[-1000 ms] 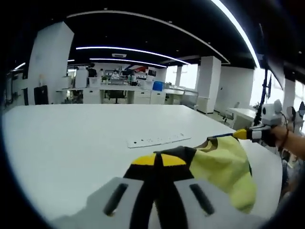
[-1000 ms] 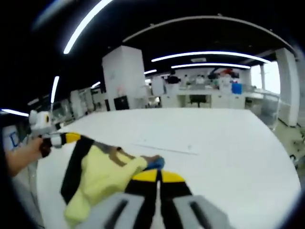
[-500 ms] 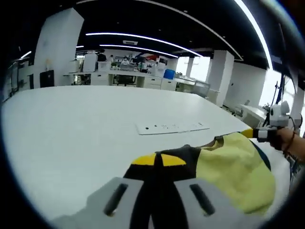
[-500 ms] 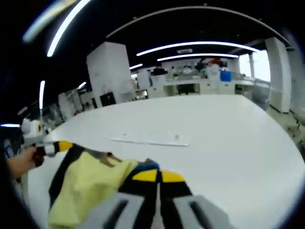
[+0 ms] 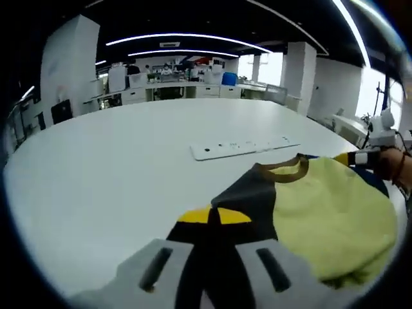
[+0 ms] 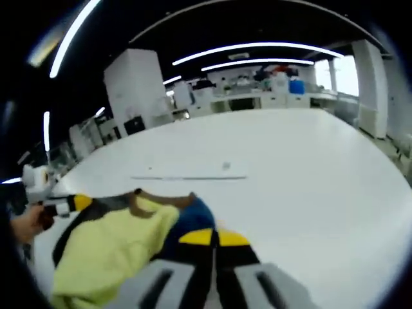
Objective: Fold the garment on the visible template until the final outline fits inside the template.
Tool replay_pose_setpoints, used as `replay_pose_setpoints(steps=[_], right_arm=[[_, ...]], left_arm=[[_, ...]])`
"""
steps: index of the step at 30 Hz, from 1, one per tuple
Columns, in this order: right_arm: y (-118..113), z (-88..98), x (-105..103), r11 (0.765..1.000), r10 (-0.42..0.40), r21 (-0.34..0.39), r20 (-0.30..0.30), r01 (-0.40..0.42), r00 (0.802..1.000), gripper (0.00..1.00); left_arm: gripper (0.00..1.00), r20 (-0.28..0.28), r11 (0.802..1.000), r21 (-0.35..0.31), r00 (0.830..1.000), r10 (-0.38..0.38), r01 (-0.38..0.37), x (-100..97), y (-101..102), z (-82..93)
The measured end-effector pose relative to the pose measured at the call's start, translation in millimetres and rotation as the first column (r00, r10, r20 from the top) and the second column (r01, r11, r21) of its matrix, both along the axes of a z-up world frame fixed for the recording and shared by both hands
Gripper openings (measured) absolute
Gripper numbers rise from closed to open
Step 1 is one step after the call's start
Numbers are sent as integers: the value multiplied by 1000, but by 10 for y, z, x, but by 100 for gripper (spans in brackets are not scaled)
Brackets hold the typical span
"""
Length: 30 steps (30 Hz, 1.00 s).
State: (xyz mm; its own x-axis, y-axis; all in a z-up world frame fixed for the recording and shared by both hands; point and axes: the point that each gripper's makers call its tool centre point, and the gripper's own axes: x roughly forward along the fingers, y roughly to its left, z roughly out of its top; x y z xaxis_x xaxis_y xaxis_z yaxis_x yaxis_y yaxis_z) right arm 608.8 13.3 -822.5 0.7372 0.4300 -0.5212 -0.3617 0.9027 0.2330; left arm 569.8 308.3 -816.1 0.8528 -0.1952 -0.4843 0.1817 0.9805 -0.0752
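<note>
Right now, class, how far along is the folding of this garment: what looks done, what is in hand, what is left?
Done: little; no finished fold shows. In hand: the left claw and right claw are each shut on an end of the yellow and dark garment, spread between them over the white table. Left: every fold. No template outline is discernible, only a white strip beyond the garment.

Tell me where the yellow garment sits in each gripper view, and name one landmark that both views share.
Left gripper view: the yellow garment fills the lower right, its brown collar toward the white strip.
Right gripper view: the garment lies at lower left, collar uppermost.
Shared landmark: the white strip lying flat on the white table, beyond the collar in both views.
</note>
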Motion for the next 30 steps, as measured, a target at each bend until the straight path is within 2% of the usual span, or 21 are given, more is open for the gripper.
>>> replay_pose_setpoints(steps=[2,6,8,11,15,16,21,24,26,30], right_arm=[[4,25,-6,1000,8,1,0,-8,1000,0],[35,148,-12,999,33,14,10,-34,999,25],[30,214,-54,998,62,-11,16,-62,998,30],[39,288,-149,997,79,0,7,-79,997,41],[45,386,-320,991,135,-8,-6,-135,991,56],[65,415,-380,987,158,-4,-5,-158,987,58],[149,521,-577,974,223,27,-4,-223,975,69],[189,589,-779,963,268,30,-6,-268,963,75],[210,616,-914,955,296,26,-6,-295,955,77],[221,609,-1128,942,336,23,-13,-336,942,77]], left_arm=[[0,12,1000,0,1000,3,-3,-9,-3,41],[7,28,1000,-1,1000,7,-7,-19,9,123],[13,40,1000,-1,999,1,-1,-72,-5,202],[18,50,1000,4,999,-16,16,-90,-5,242],[30,58,999,4,998,-36,36,-229,36,296],[34,66,999,6,997,-38,37,-343,16,333],[47,67,998,8,996,-66,65,-546,24,341],[52,78,997,4,994,-75,75,-677,24,380],[56,83,994,40,991,-101,98,-758,40,409],[61,91,991,49,987,-131,127,-929,16,473]])
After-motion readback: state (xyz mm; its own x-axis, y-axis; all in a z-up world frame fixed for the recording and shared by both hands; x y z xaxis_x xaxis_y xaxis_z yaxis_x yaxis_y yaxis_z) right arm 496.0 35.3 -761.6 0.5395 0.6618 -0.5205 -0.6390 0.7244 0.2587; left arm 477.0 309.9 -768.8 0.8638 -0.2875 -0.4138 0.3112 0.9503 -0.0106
